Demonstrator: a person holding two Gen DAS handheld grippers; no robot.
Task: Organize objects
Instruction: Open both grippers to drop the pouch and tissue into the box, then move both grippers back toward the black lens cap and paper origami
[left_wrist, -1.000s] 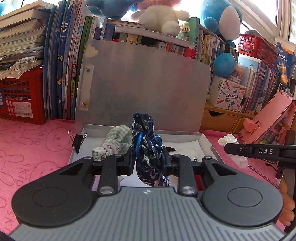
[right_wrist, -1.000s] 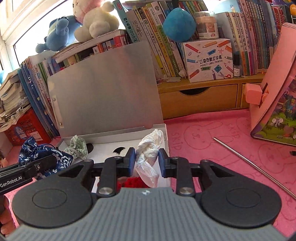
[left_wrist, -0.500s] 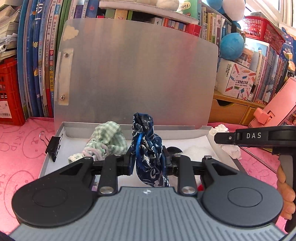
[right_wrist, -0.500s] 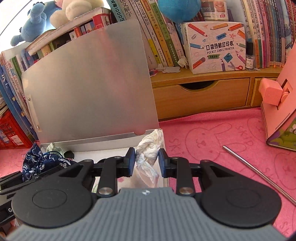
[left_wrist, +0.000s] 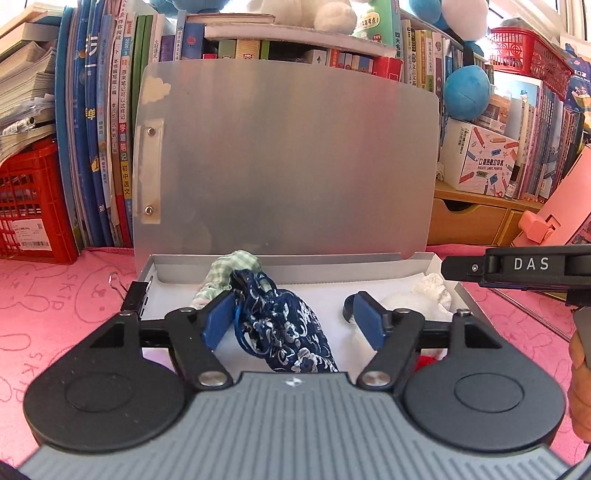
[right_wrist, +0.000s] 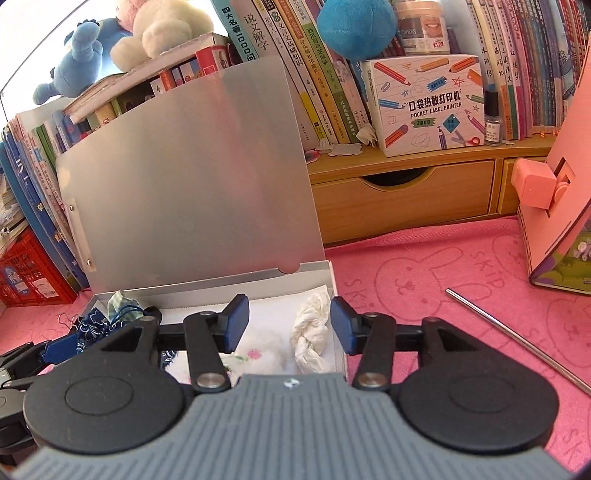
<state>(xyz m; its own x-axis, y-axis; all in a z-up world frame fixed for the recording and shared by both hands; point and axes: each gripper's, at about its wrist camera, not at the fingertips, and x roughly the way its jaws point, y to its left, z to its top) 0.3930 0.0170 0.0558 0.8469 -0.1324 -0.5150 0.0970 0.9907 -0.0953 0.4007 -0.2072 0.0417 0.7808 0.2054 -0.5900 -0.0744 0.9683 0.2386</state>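
An open silver box (left_wrist: 421, 264) with its lid up stands on the pink mat; it also shows in the right wrist view (right_wrist: 314, 267). My left gripper (left_wrist: 295, 321) is open over the box. A dark blue patterned pouch (left_wrist: 291, 336) lies loose between its fingers, next to a green checked cloth (left_wrist: 229, 264). My right gripper (right_wrist: 288, 325) is open over the box's right end. A crumpled white cloth (right_wrist: 312, 332) lies in the box between its fingers, also seen in the left wrist view (left_wrist: 430, 291).
A black binder clip (left_wrist: 135, 295) sits at the box's left wall. A metal rod (right_wrist: 517, 338) lies on the mat to the right. A pink stand (right_wrist: 554, 192) is at far right. Books, a red crate (left_wrist: 29, 206) and wooden drawers (right_wrist: 402, 203) line the back.
Both grippers moved forward over the box and opened. The blue pouch and the white cloth were let go and now lie in the box.
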